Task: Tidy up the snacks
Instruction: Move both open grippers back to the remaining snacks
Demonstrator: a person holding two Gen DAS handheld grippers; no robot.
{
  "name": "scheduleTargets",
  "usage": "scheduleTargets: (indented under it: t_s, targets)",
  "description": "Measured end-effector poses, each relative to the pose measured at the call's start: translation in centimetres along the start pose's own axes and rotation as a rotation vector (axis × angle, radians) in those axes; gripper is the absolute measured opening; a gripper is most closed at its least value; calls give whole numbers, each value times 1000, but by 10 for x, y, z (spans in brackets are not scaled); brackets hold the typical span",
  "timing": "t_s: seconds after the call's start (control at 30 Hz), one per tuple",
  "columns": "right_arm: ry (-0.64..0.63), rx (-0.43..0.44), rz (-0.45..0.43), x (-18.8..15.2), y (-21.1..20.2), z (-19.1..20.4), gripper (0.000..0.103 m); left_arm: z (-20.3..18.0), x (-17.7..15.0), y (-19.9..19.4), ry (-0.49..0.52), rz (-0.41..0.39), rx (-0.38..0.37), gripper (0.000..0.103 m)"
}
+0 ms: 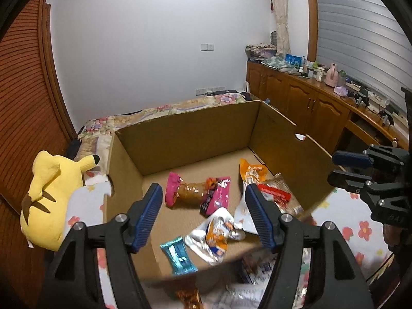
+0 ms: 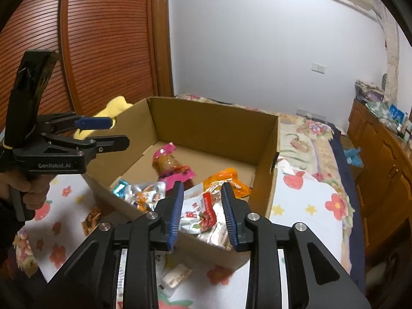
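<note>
An open cardboard box [image 1: 185, 134] [image 2: 213, 126] sits on a flowered bed sheet. Inside lie several snack packs: a pink-ended pack [image 1: 185, 190] [image 2: 167, 163], a silver and orange pack [image 1: 219, 234] [image 2: 144, 193], a blue wrapper [image 1: 179, 256] [image 2: 119, 188], an orange pack [image 1: 251, 172] [image 2: 226, 180] and a red-labelled clear pack [image 1: 280, 198] [image 2: 203, 216]. My left gripper [image 1: 203, 215] [image 2: 121, 134] is open and empty above the box's near edge. My right gripper [image 2: 202, 212] [image 1: 332, 167] is open and empty over the near right corner.
More snack packs lie on the sheet in front of the box [image 2: 176, 275] [image 2: 90, 221] [image 1: 189, 296]. A yellow plush toy [image 1: 54, 198] lies left of the box. Wooden cabinets [image 1: 309, 103] with clutter stand at the right, a wooden slatted door [image 2: 103, 46] at the left.
</note>
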State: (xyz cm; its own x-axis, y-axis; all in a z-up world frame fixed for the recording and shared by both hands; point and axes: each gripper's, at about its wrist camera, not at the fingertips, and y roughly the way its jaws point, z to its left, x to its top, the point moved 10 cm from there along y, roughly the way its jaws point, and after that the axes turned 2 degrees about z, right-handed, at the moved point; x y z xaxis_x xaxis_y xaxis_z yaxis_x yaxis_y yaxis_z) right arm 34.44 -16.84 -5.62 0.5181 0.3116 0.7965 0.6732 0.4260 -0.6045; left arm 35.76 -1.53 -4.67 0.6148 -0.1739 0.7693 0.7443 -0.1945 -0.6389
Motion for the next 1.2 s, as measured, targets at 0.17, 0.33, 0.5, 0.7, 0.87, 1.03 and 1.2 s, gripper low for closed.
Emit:
scheduleTargets:
  t_s: [0.17,0.33,0.5,0.7,0.87,1.03,1.2]
  targets:
    - [11,1,-17,-13,-24,13,51,-6,-25,-22,11,-4,5,70]
    - [19,11,-13,-37,-35,31,55,-8,-57,-32,10,8,4,71]
    - [25,24,13,-62,-34,49,58,-1,-91,-27,-11,43,3,71]
    - [24,34,56,-89,-21,71,62,12,-128,-7,-52,101,6,71]
    - [9,59,97,-107,-4,88,63,16,-146,0,-66,122,1,66]
    - [-15,74,130,-119,13,103,64,19,-154,7,-69,128,-2,56]
    - [-32,83,168,-128,32,112,64,21,-160,15,-84,144,-6,56]
